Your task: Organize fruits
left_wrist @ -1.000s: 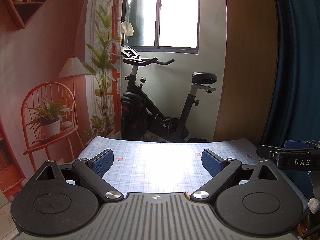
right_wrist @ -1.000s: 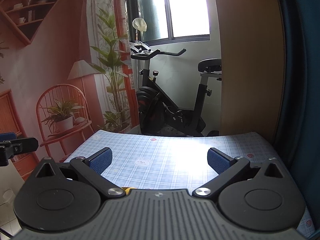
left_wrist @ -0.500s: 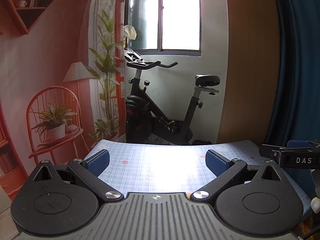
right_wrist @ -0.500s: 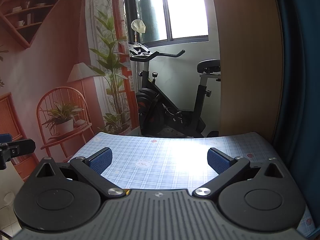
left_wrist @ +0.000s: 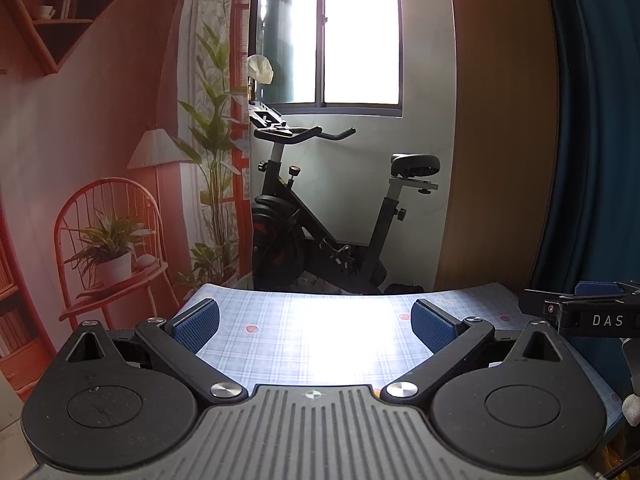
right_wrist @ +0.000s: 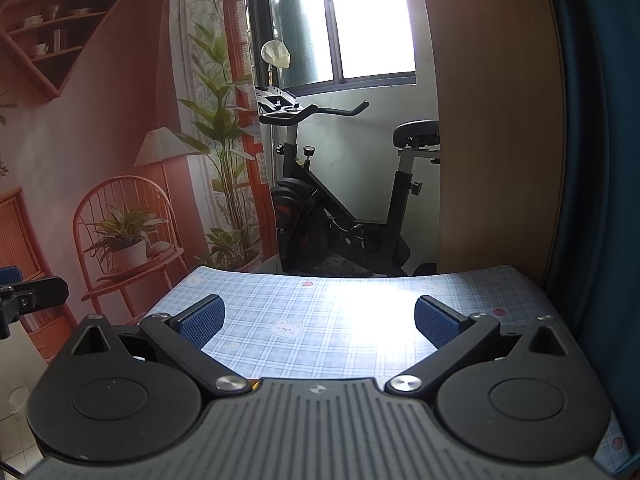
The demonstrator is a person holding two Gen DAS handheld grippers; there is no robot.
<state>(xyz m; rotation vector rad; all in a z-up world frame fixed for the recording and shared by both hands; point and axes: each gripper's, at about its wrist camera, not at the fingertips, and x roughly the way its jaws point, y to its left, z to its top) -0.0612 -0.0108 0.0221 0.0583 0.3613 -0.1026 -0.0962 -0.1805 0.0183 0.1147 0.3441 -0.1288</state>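
No fruit shows on the checked table [left_wrist: 320,332], so its handling is unknowable, while the left gripper [left_wrist: 316,322] and right gripper [right_wrist: 318,320] both gape empty toward twelve o'clock.

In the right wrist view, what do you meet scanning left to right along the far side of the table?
Red chair with a potted plant → tall leafy plant → exercise bike → wooden panel → blue curtain.
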